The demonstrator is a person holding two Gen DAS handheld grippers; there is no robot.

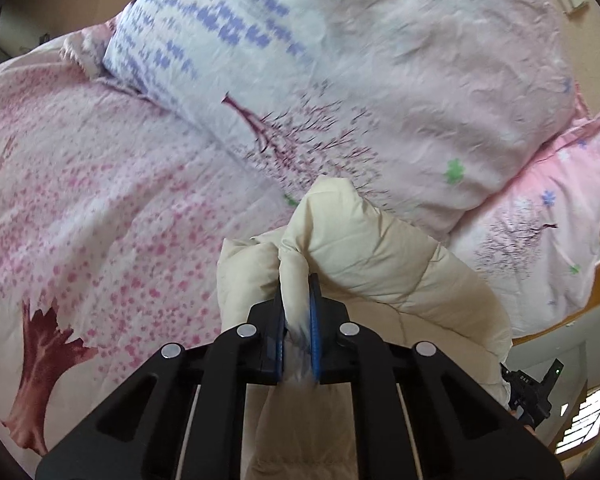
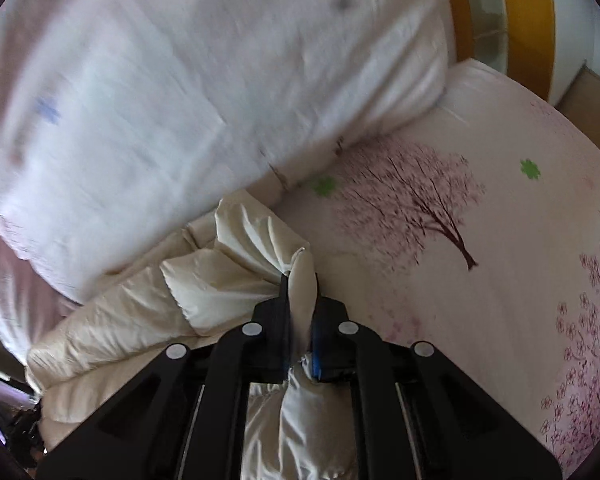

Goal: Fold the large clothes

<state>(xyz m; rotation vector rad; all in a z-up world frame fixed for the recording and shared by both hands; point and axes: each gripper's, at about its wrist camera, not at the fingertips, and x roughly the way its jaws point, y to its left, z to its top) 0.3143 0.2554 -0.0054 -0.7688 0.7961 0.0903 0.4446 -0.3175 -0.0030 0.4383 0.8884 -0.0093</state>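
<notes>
cream jacket (image 1: 364,248) pinched between both left tongs (image 1: 298,312) and right tongs (image 2: 300,308)

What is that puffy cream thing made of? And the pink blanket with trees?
The cream jacket looks like smooth, slightly shiny nylon with soft filling: stitched puffy sections crumple where both grippers pinch it. The pink bedding looks like matte printed cotton, finely wrinkled; I can't be sure.
</notes>
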